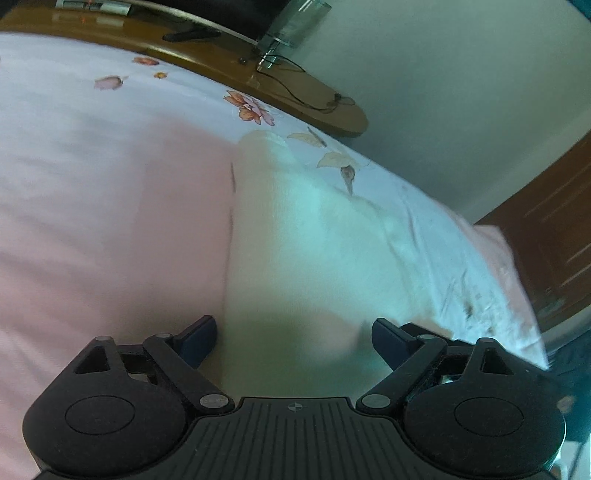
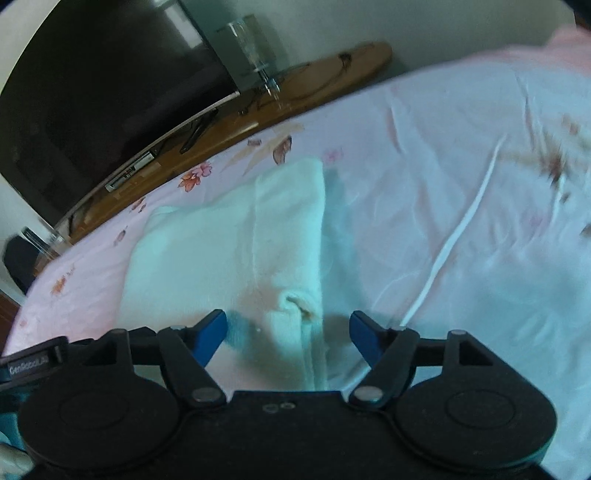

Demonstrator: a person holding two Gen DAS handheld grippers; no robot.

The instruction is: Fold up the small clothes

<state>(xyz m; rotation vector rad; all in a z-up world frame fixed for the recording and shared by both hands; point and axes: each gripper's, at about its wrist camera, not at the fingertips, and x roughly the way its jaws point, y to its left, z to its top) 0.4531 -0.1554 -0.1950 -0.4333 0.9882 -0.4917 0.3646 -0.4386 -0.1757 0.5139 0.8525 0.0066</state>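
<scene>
A small white garment (image 1: 295,236) lies folded lengthwise on the pale floral bedsheet (image 1: 92,122). In the left wrist view my left gripper (image 1: 293,341) is open, its blue fingers wide apart over the garment's near end, holding nothing. In the right wrist view the same white garment (image 2: 236,243) lies flat with a folded strip along its right edge. My right gripper (image 2: 288,336) is open, its jaws on either side of that near right edge, holding nothing.
A wooden TV bench (image 1: 295,85) runs along the bed's far side, with a dark TV (image 2: 92,92), a glass stand (image 1: 295,26) and cables. A wooden door (image 1: 554,236) stands at the right. The sheet (image 2: 461,184) is wrinkled to the right of the garment.
</scene>
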